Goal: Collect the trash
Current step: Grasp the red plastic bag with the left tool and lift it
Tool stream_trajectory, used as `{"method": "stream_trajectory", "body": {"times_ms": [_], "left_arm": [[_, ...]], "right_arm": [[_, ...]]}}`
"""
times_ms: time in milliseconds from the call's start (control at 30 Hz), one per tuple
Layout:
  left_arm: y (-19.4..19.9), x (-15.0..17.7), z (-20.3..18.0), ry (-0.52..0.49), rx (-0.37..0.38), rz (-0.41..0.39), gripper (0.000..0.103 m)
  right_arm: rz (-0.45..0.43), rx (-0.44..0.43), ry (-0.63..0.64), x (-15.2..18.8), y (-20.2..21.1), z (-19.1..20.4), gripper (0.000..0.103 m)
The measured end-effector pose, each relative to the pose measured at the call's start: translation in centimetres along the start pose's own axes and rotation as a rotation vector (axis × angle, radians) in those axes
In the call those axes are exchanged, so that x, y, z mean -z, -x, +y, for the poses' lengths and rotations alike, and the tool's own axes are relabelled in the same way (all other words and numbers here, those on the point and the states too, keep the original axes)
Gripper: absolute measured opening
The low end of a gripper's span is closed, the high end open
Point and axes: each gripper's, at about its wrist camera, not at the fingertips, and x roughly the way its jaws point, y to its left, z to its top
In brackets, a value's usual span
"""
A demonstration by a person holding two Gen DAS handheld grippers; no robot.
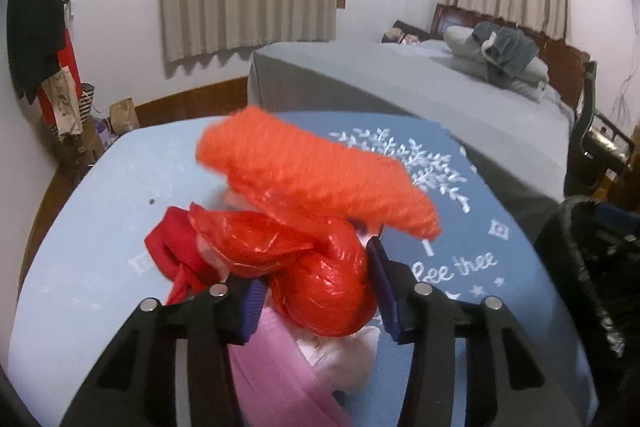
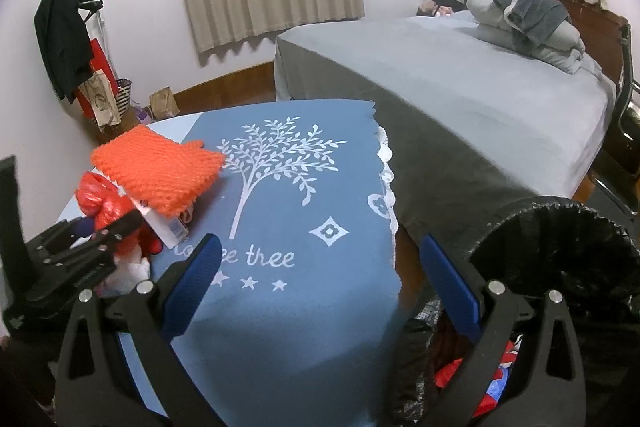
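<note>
A pile of trash lies on the blue tablecloth (image 2: 304, 311) with the white tree print. My left gripper (image 1: 316, 279) is shut on a crumpled red plastic bag (image 1: 324, 291), its blue pads pressing both sides. An orange foam net (image 1: 316, 179) rests on top of the pile, and pink and white scraps (image 1: 276, 359) lie beneath. In the right wrist view the net (image 2: 160, 171) covers a small white carton (image 2: 168, 223), with the left gripper (image 2: 100, 239) beside it. My right gripper (image 2: 320, 247) hangs open over the cloth's right edge, nothing between its fingers.
A bin with a black liner (image 2: 560, 247) stands at the table's right, coloured trash inside (image 2: 496, 379). A grey bed (image 2: 460, 87) with folded bedding lies beyond. A coat rack (image 2: 60, 27) and paper bags (image 2: 164, 103) stand by the far left wall.
</note>
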Motion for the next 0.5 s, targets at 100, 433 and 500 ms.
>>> {"method": "stream_trajectory", "body": {"times_ms": [100, 433, 500], "left_arm": [[1.7, -0.2, 0.4, 0.002, 0.010, -0.026, 0.047], [4.0, 1.4, 1.6, 0.035, 0.013, -0.014, 0.045], [4.5, 1.8, 2.1, 0.045, 0.013, -0.011, 0.045]], "right_arm": [[0.000, -0.007, 0.005, 0.0, 0.0, 0.3, 0.097], [0.023, -0.034, 0.026, 0.7, -0.5, 1.8, 0.097], [0.024, -0.038, 0.032, 0.9, -0.6, 2.2, 0.097]]}}
